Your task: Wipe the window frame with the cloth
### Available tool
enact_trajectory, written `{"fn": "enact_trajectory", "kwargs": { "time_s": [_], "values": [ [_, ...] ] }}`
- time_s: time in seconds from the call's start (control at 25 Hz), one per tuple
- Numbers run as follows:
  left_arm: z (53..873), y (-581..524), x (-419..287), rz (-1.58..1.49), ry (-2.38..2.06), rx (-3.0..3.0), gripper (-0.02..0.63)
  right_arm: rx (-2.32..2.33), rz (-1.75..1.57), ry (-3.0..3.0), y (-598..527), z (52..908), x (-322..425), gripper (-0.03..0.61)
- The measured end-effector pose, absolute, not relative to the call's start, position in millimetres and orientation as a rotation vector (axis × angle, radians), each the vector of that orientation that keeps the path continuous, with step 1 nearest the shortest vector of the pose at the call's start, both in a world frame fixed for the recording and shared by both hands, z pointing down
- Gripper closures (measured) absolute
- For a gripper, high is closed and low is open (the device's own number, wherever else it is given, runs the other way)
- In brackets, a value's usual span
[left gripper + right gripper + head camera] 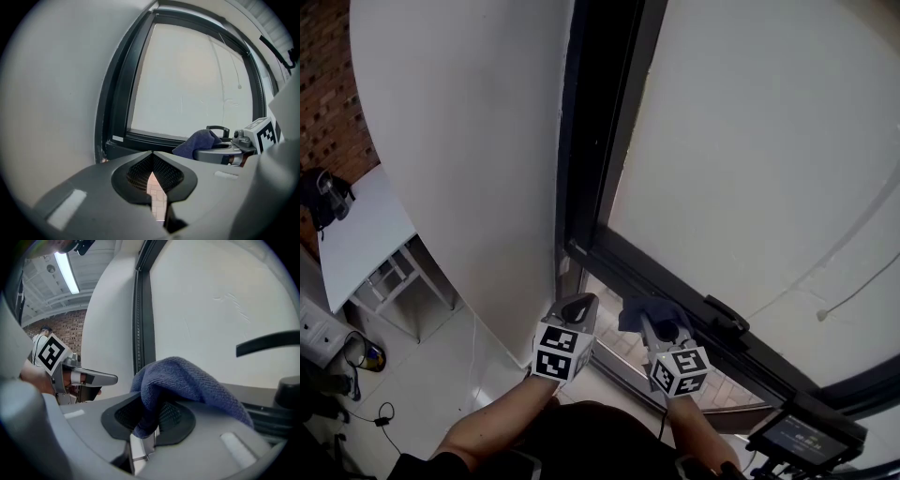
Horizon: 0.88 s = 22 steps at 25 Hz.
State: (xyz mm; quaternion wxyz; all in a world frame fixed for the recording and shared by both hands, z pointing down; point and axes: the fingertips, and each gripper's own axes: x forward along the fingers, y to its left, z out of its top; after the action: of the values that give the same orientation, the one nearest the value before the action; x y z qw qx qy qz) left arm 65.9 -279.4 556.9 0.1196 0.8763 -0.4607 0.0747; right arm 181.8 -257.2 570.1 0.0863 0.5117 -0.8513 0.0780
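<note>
A dark window frame [609, 150] runs up beside a white wall, and its bottom rail [675, 286] slants to the lower right. My right gripper [661, 317] is shut on a blue cloth [649, 312], held just below that bottom rail. In the right gripper view the blue cloth [187, 380] bulges over the jaws, pinched between them. My left gripper [581, 305] is shut with nothing in it, close to the frame's lower left corner. In the left gripper view the frame corner [110, 140] lies ahead and the cloth [199, 143] shows at the right.
A black window handle [727, 314] sits on the bottom rail right of the cloth. A white curved wall [469, 169] stands left of the frame. A white table [366, 239] is at the far left, and a small screen device [806, 433] at the lower right.
</note>
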Motion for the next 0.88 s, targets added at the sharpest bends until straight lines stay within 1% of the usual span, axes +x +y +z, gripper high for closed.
{"fn": "enact_trajectory", "kwargs": {
  "time_s": [0.88],
  "values": [
    [559,-317,-11,0.215,-1.369,2.551,0.62,1.468,0.18,-2.532,-318,576,96,0.511]
  ]
}}
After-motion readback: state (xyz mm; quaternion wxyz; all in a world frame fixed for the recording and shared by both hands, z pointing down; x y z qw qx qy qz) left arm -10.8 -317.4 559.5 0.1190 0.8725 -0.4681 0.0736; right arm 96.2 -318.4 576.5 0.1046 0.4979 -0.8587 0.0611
